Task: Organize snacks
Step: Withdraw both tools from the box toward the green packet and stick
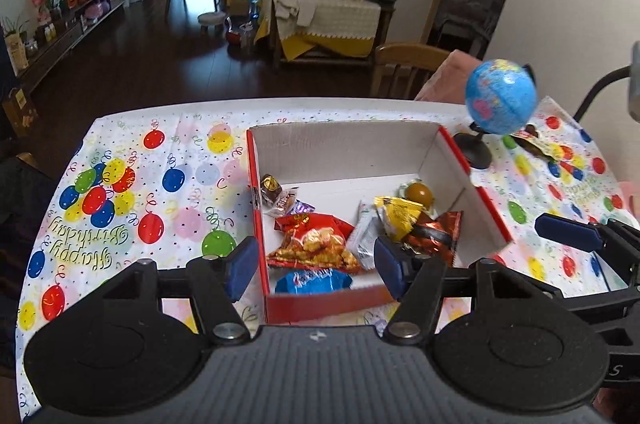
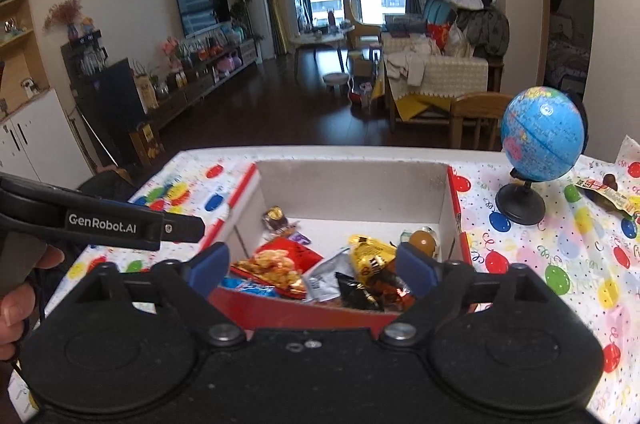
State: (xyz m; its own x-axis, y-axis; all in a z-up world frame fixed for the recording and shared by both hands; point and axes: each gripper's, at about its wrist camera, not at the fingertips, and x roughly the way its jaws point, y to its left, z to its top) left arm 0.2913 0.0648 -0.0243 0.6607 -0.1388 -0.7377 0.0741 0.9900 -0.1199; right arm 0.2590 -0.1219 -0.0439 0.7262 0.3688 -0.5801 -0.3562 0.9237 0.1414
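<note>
A red cardboard box (image 1: 344,148) with a white inside stands on the balloon-print tablecloth (image 1: 160,184). It holds several snacks: a red packet (image 1: 316,240), a blue packet (image 1: 314,282), a yellow packet (image 1: 396,214), a dark red packet (image 1: 436,232), a silver sachet (image 1: 364,236) and a round brown candy (image 1: 420,193). My left gripper (image 1: 316,268) hangs open above the box's near end, nothing between its pads. My right gripper (image 2: 312,266) is open wide over the same box (image 2: 352,184) and empty. One more wrapped snack (image 2: 604,192) lies on the cloth at the far right.
A small blue globe (image 2: 542,134) on a black stand sits just right of the box. A wooden chair (image 1: 404,64) stands behind the table's far edge. A hand (image 2: 16,288) holds the left gripper's handle. Bare tablecloth stretches left of the box.
</note>
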